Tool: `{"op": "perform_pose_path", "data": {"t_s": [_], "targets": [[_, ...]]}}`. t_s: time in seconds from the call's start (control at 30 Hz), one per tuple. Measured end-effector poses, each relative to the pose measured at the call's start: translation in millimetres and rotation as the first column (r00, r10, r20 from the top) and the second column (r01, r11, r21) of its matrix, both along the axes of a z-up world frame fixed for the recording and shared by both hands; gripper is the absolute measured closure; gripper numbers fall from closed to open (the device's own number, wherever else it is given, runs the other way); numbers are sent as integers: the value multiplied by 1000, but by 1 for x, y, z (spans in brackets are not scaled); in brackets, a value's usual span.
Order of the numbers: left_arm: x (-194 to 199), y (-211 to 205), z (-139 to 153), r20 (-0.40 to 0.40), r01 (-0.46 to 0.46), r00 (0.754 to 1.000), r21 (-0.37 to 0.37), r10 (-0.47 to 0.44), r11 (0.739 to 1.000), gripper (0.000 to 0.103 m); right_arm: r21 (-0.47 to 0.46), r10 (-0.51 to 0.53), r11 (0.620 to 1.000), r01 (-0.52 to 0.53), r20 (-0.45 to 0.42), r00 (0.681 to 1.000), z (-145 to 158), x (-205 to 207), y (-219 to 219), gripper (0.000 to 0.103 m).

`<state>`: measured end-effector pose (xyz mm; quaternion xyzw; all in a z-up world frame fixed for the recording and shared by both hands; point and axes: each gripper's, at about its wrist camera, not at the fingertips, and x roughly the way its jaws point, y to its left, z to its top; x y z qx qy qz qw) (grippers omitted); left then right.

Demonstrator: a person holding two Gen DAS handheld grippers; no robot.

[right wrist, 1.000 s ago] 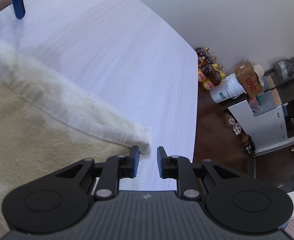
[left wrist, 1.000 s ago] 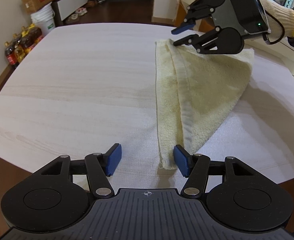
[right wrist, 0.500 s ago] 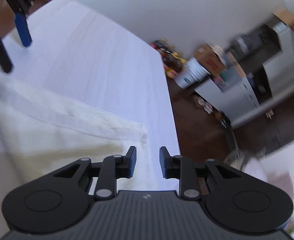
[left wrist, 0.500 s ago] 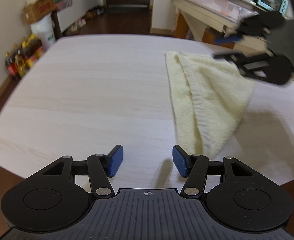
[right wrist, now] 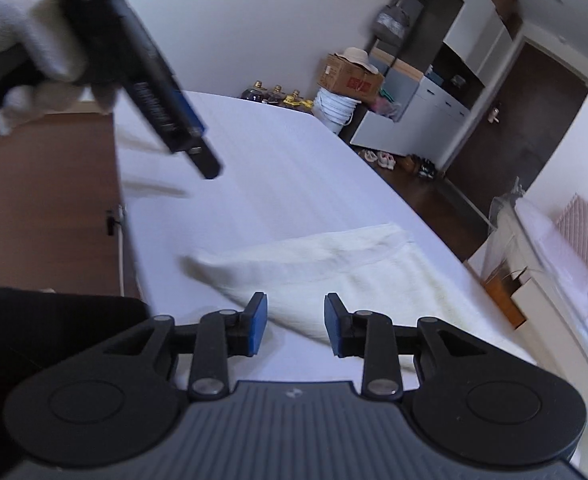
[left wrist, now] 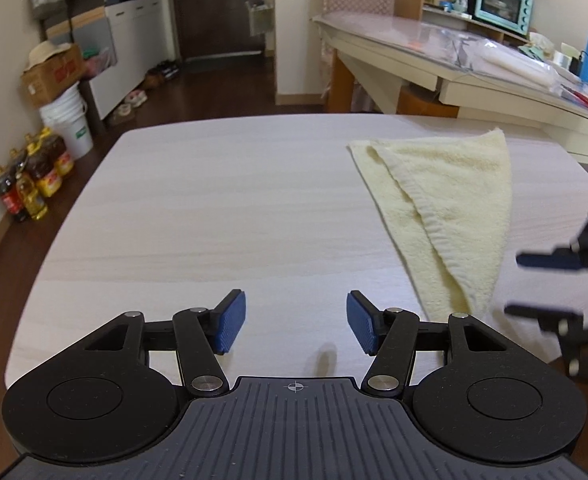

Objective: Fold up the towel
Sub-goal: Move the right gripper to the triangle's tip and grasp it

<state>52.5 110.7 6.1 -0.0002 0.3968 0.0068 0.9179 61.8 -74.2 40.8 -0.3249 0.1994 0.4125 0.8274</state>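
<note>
Towel (left wrist: 446,204) already folded into a triangle, lying flat toward the table's (left wrist: 214,208) right side with bare tabletop to its left; left gripper (left wrist: 292,326) wide and empty, right gripper (right wrist: 294,326) empty, jaws opening; any further fold remains undone

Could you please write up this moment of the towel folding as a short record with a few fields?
surface: pale wooden table
towel: pale yellow towel, folded into a triangle, lying flat on the table
left gripper: left gripper open, nothing between its pads, over bare table beside the towel
right gripper: right gripper jaws opening, nothing gripped, above the towel's edge
contact: neither gripper holds the towel
</note>
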Motion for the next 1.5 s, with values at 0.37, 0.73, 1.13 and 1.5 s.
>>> {"op": "perform_pose_path", "data": {"t_s": [0.37,0.73,1.13,1.5], "targets": [[-6,24,5,44,39,998,-6,-39,999,40,48,-149,987,155,-108,983,1,-11,30,69],[-12,37,1,52,44,998,-9,-44,999,39,63,-299,952,301,-38,954,-11,-14,52,63],[-5,37,5,76,92,993,22,-93,996,39,7,-185,983,185,-36,982,-10,-20,48,92],[75,12,-8,102,336,936,29,-338,941,39,-18,114,993,-118,-154,981,15,-73,17,92]]}}
